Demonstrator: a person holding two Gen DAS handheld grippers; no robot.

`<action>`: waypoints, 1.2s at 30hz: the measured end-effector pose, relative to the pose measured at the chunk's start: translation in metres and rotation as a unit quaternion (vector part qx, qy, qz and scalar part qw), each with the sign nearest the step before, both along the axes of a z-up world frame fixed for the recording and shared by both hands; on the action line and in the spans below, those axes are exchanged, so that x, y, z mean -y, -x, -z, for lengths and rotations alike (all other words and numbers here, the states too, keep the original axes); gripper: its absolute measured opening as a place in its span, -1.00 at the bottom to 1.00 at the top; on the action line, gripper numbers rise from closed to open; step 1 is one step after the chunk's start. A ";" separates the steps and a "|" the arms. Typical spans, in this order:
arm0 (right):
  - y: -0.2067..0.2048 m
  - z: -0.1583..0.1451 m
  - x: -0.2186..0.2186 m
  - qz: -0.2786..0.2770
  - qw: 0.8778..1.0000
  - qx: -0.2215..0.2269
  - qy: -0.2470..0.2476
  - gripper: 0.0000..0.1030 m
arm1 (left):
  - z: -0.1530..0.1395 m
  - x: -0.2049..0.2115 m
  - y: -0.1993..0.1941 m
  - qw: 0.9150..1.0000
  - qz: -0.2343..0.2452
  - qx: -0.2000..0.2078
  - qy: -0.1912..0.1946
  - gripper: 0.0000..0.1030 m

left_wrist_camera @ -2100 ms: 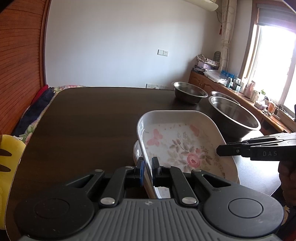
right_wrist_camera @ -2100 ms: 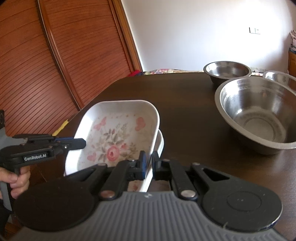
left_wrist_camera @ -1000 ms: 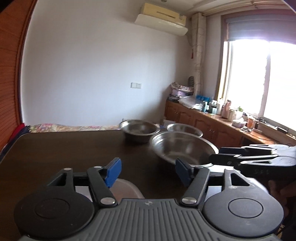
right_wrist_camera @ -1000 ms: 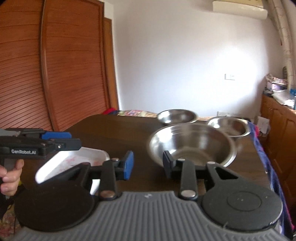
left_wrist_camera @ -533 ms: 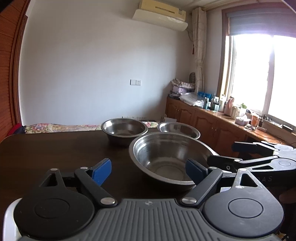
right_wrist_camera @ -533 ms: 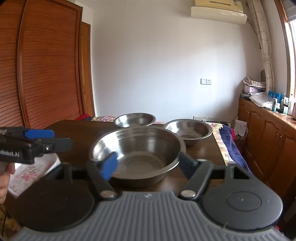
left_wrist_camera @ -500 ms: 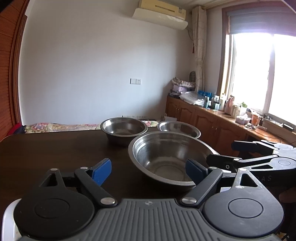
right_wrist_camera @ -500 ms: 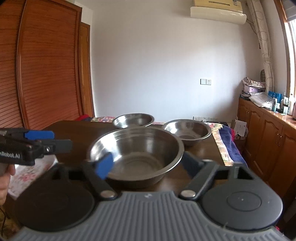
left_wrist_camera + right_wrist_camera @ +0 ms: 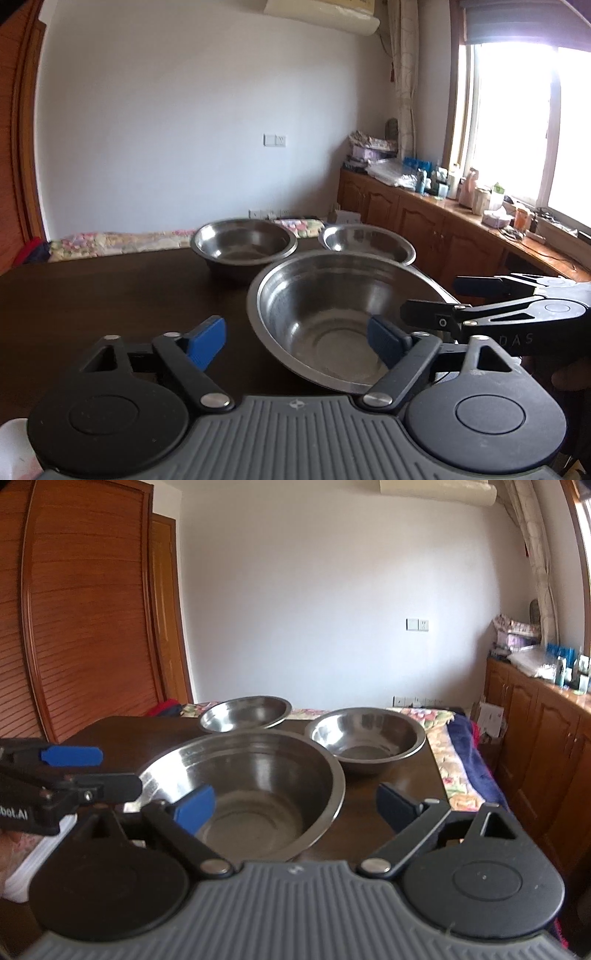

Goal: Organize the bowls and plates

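- On the dark counter, three steel bowls are sitting together: the large bowl nearest, the medium bowl and the small bowl just behind it.
- The left tool is hovering at the large bowl's near rim, released, its blue pads spread wide and gripping nothing.
- The right tool is likewise gaping, empty, straddling that bowl's near right rim.
- A floral plate is lying at the left counter edge.
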State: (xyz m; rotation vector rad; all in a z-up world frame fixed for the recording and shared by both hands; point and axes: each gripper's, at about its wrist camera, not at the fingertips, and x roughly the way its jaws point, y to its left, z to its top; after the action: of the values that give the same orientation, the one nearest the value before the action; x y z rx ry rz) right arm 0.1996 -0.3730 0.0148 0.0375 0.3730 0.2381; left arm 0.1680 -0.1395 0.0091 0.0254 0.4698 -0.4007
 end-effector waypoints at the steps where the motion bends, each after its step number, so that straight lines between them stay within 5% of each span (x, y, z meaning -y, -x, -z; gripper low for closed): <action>1: -0.002 0.001 0.001 -0.001 1.000 -0.004 -0.004 0.83 | 0.001 0.002 -0.002 1.000 0.002 -0.007 -0.001 0.84; 2: -0.004 0.001 0.003 -0.002 1.000 -0.010 -0.008 0.82 | 0.002 0.002 -0.004 1.000 0.005 -0.012 -0.002 0.69; 7: -0.010 0.005 0.006 -0.009 0.999 -0.027 -0.021 0.71 | 0.007 0.004 -0.013 0.999 0.001 -0.035 -0.010 0.57; 20: -0.010 0.008 0.005 -0.002 0.999 -0.043 -0.025 -0.34 | 0.004 -0.007 -0.002 0.999 0.003 -0.043 0.007 0.25; 36: 0.025 0.004 0.013 -0.002 0.997 -0.029 -0.075 -0.46 | -0.007 -0.024 0.052 1.000 0.022 -0.006 0.017 0.25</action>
State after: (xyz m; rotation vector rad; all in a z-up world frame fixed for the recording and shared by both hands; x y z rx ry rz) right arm 0.1744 -0.3862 0.0111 0.1916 0.4129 0.2680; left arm 0.1164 -0.1151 0.0158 0.0002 0.4756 -0.4530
